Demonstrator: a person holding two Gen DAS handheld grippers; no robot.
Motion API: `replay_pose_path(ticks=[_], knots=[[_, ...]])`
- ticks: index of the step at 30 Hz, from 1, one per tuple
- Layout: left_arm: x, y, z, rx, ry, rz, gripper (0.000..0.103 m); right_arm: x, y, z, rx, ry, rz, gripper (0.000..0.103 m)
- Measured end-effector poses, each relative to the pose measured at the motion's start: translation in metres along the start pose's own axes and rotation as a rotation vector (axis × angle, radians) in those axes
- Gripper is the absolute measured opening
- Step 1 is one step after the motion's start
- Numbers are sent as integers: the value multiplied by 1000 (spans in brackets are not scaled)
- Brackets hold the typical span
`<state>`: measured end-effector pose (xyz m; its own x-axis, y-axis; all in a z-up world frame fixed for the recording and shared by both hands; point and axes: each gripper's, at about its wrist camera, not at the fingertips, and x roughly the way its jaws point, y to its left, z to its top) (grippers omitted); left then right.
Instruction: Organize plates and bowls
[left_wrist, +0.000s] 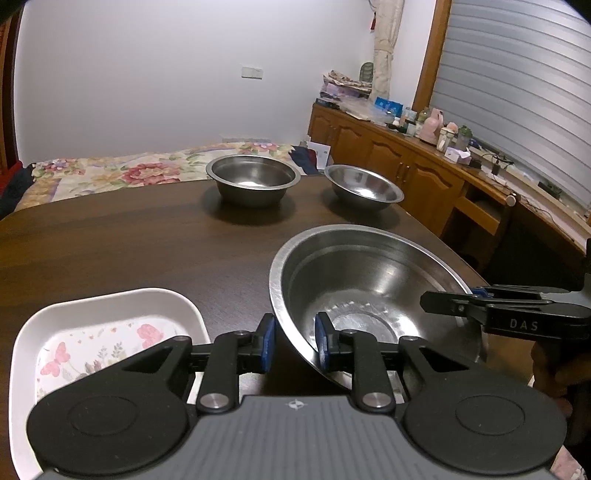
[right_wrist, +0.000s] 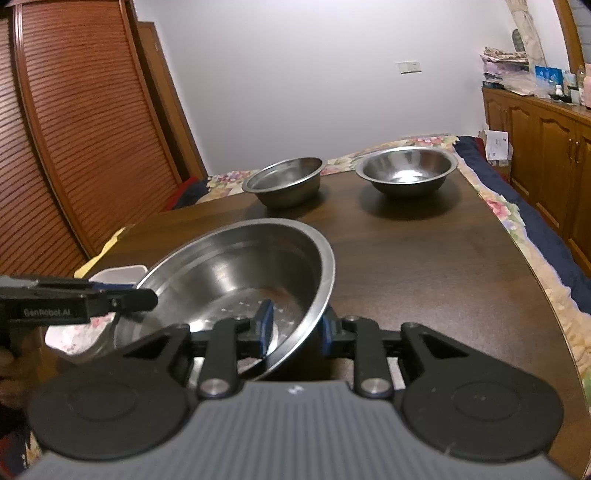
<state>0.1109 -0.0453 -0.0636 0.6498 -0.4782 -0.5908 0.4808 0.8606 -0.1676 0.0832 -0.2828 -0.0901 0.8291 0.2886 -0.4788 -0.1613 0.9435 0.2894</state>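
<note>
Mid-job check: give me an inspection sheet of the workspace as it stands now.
Surface: dark wooden table.
Job's things: large steel bowl at the near side; two smaller steel bowls at the far edge, apart; white floral tray to its left.
Clutter: nothing seen on the table.
Grippers: left gripper and right gripper each straddle the large bowl's rim, on opposite sides.
Cables: on the sideboard.
Surroundings: floral bedding, white wall.

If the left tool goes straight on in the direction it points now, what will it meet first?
The large steel bowl: its side wall already stands between the jaws of the left tool, so it would probably press into that at once.
</note>
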Motion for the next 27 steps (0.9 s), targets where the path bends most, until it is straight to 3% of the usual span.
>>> replay_pose_path(ticks=[7,10,14,27], knots=[[-3,5,3,-2,-12,21,26,-4,-3,4,1,-7,-17,32],[-5,8,7,-1,-20,31,26,-9,-6,10,-10,-18,-23,41],[-12,12,18,17,-47,57,26,-17,-7,22,-39,-36,-42,41],[-25,32,101,71,-166,125,31,-32,-15,118,-139,-150,-42,41]])
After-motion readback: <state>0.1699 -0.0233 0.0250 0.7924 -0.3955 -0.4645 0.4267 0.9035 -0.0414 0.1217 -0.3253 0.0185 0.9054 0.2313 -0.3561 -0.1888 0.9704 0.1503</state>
